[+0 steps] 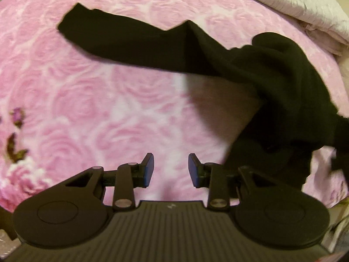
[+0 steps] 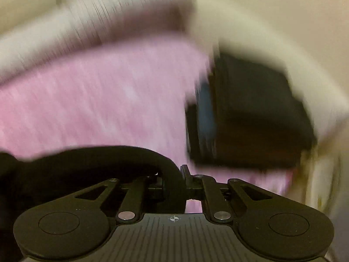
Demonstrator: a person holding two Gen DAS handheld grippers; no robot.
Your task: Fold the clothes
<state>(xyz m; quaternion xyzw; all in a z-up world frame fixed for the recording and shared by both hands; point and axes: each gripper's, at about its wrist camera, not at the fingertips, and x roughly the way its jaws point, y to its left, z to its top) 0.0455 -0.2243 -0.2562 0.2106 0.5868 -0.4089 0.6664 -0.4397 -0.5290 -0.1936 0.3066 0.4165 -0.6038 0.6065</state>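
Left wrist view: the left gripper (image 1: 171, 169), fingers apart and empty, hovers over the pink bed (image 1: 76, 100); the black garment (image 1: 250, 65) trails toward the bed's right edge. The blurred right wrist view alone shows the right gripper (image 2: 183, 179) clamped on black fabric.

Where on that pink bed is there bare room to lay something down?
The widest free patch of the pink rose blanket lies between the open left tongs and the black garment, running out to the left. It is crowded to the right, where the garment bunches, and at the back by the pale quilt.
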